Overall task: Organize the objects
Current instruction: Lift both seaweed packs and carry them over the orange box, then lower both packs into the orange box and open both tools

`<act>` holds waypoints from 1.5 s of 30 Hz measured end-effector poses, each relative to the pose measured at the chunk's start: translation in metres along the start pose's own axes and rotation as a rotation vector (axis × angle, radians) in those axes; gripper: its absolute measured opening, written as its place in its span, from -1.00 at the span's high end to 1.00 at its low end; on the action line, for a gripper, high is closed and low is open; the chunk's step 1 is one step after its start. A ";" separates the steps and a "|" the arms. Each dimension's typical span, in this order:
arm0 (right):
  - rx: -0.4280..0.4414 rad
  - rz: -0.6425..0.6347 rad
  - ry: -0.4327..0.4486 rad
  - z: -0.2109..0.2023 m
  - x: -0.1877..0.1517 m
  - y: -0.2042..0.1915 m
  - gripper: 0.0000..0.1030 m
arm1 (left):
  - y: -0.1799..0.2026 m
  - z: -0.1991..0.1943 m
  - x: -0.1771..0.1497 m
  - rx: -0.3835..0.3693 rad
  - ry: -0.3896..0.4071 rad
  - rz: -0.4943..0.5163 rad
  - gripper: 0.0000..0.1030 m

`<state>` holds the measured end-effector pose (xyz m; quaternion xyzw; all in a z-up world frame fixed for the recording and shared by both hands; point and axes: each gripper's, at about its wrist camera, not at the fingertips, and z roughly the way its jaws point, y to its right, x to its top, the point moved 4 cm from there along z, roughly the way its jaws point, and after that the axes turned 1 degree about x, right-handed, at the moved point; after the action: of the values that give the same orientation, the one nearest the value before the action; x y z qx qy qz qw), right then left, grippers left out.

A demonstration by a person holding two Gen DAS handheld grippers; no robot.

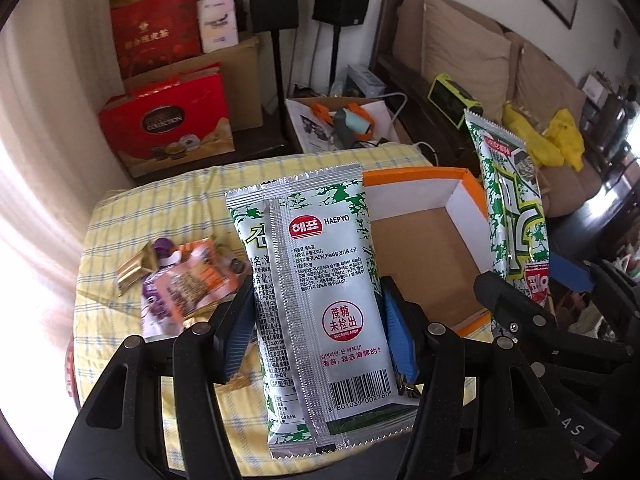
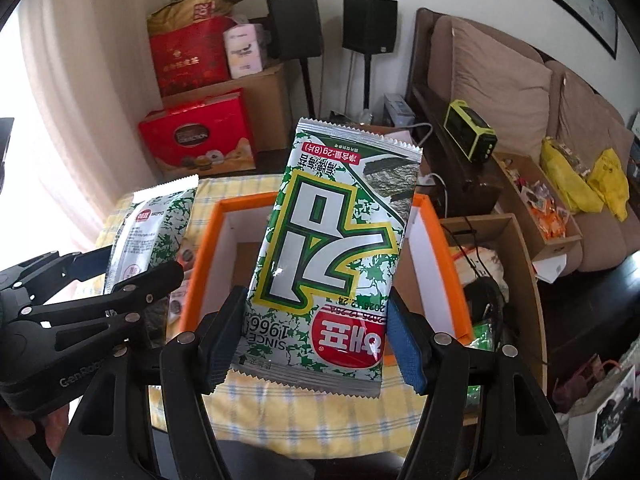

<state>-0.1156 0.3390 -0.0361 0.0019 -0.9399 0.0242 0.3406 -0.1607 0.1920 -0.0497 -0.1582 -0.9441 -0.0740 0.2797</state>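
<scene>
The left gripper holds one flat, crinkled foil seaweed packet between its blue ribbed pads, jaws about half closed and pressing on the packet's two long edges; its back side faces the camera, silver with a raised centre seam, small print and a barcode. The right gripper grips a second seaweed packet the same way, front side showing, glossy white and green with a large blocky letter and a red oval logo. Both packets are lifted above a shallow rectangular box of cardboard, orange on its rim, white on the inner walls, brown on the floor, which sits open on a soft cloth of yellow and blue checks. To the left on the cloth lies a small heap of crumpled snack wrappers, purple, orange and gold. Behind stand two black speakers and two red gift boxes.
</scene>
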 end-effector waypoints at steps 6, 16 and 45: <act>-0.033 0.010 -0.004 0.011 0.008 0.022 -0.33 | 0.011 0.015 0.012 -0.012 -0.015 0.008 -0.08; -0.014 0.038 -0.072 0.048 0.013 0.052 -0.33 | 0.021 0.043 0.022 -0.010 -0.057 -0.003 -0.10; 0.000 0.056 -0.105 0.071 0.008 0.084 -0.62 | 0.026 0.055 0.023 0.011 -0.067 0.011 -0.74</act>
<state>-0.1695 0.4199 -0.0891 -0.0232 -0.9562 0.0337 0.2900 -0.1975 0.2349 -0.0817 -0.1645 -0.9524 -0.0618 0.2490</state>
